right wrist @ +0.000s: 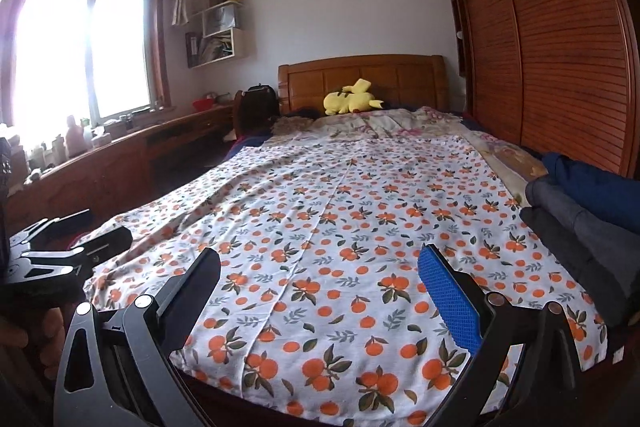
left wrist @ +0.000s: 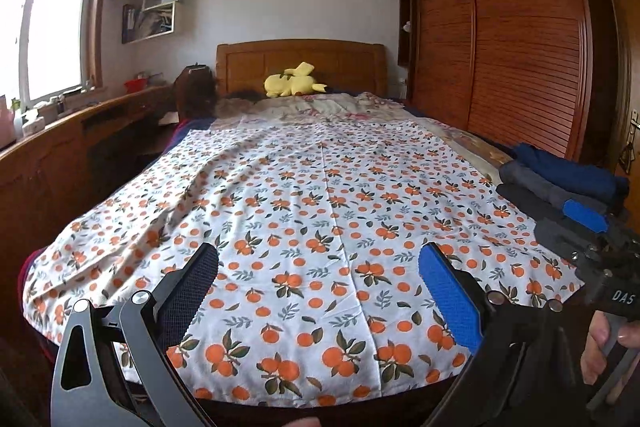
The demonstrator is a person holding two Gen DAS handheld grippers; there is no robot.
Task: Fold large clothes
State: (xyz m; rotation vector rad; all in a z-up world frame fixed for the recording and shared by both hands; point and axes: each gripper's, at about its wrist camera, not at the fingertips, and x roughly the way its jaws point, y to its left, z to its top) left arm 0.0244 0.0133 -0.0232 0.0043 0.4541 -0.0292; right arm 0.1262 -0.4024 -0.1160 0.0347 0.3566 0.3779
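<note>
Over the foot of the bed, left gripper (left wrist: 318, 279) and right gripper (right wrist: 320, 279) hover side by side, jaws wide apart, holding nothing. Beneath and beyond, orange-print garment (left wrist: 320, 211) lies spread flat: thin, light, floppy cloth; likely best pinched at near hem corners. Right of it, folded dark clothes (right wrist: 580, 211) stacked.

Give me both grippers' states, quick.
Left gripper: open, holding nothing, above the orange-print cloth.
Right gripper: open, holding nothing, above the same cloth.
</note>
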